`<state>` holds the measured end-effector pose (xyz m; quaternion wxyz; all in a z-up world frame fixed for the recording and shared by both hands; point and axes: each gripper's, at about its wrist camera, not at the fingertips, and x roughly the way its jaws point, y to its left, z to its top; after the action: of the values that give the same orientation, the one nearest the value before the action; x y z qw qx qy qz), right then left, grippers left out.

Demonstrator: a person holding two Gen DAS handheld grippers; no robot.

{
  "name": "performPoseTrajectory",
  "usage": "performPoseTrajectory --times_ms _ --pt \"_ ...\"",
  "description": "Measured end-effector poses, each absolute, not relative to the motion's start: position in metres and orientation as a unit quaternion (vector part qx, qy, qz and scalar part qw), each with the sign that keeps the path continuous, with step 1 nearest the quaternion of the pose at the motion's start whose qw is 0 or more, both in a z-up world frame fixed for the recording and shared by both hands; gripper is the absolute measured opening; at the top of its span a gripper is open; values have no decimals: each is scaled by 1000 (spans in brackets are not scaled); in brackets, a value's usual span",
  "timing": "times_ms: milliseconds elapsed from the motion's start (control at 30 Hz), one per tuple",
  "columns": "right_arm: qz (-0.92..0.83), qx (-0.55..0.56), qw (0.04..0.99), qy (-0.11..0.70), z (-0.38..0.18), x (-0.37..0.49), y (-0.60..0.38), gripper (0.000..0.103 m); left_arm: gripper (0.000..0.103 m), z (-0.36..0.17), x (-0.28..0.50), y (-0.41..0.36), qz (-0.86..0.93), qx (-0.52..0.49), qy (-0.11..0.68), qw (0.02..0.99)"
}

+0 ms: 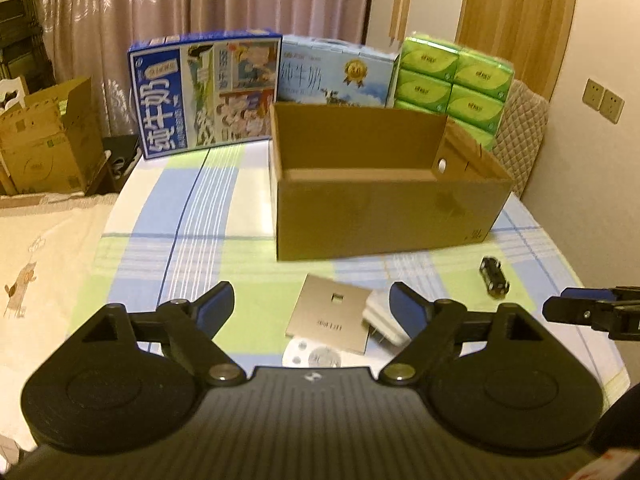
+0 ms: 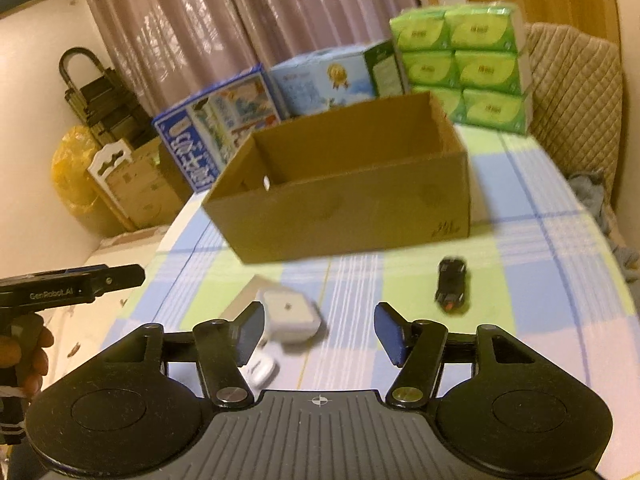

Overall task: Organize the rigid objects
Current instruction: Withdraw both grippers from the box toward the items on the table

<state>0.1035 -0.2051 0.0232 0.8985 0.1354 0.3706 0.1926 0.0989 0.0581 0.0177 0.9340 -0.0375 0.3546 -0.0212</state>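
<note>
left gripper point(image 1: 312, 304) open, just above silver card point(image 1: 330, 314)

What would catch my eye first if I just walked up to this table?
Probably the open cardboard box in the middle of the checked tablecloth, apparently empty. Behind it stand two milk cartons and a stack of green tissue packs. In front, a small black toy car lies near the open tongs.

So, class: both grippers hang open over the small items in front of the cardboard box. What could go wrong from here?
1. The silver plate lies flat on the tablecloth, partly over the white charger; the left gripper may slip off it or drag both.
2. The black toy car could roll away when the right gripper nudges it.
3. The grippers are close and might collide.
</note>
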Motion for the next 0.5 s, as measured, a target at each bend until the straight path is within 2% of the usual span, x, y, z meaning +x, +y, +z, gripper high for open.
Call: performPoseTrajectory --times_ms 100,267,500 --pt "199 142 892 380 10 102 -201 62 82 4 96 61 -18 -42 363 931" --pt "217 144 882 393 -8 107 -189 76 82 -20 96 69 -4 -48 377 925" --pt "240 140 872 403 -25 129 -171 78 82 -45 106 75 -5 -44 394 918"
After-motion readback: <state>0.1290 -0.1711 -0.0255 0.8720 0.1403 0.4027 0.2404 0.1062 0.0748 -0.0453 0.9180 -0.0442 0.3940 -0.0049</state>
